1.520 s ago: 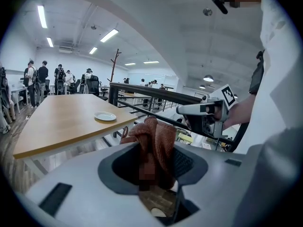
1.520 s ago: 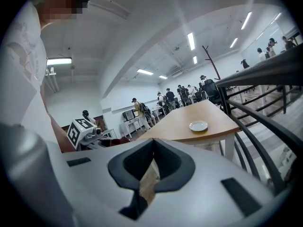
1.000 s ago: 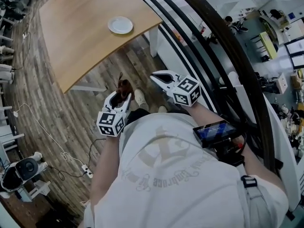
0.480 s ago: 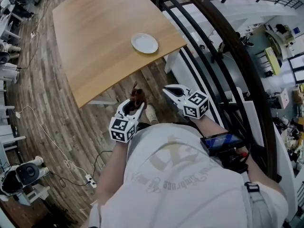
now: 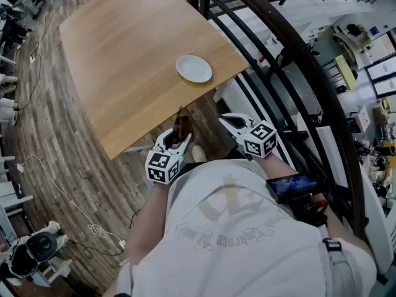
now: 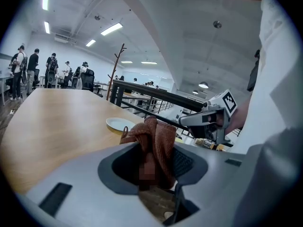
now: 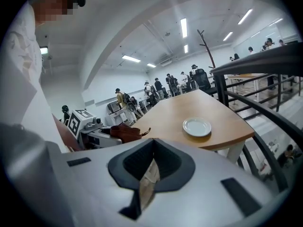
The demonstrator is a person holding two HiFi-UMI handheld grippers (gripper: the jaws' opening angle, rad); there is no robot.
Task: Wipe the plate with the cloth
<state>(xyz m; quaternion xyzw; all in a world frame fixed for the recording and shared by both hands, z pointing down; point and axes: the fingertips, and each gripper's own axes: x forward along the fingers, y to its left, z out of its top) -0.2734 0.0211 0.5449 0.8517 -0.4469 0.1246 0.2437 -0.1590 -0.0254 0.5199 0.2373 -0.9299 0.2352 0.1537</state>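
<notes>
Plate: it sits alone on the wooden worktop, close to the edge nearest you and toward the corner by the railing. Nothing touches it.
Cloth: the brown cloth is bunched up in your left gripper, held over the floor, short of the worktop's edge.
Left fingers: they are clamped on the cloth. In the left gripper view its folds fill the gap and stand out past the tips.
Right fingers: your right gripper has its fingers drawn together with nothing between them, and it is held beside the left one on the railing side.
Done so far: you have the cloth in hand, and that is all the pictures show.
Left to do: the whole wipe, by my reading, since the cloth has not yet met the plate.
Plate against the fingers: it lies ahead of both grippers and well apart from them, beyond the worktop's edge. From the left gripper it shows just past the cloth's left side. From the right gripper it lies ahead and a little to the right.
Next move, as a judgement: you need to bring the cloth forward over the edge and down onto the plate's face. Your free right fingers may be needed to steady the rim.
</notes>
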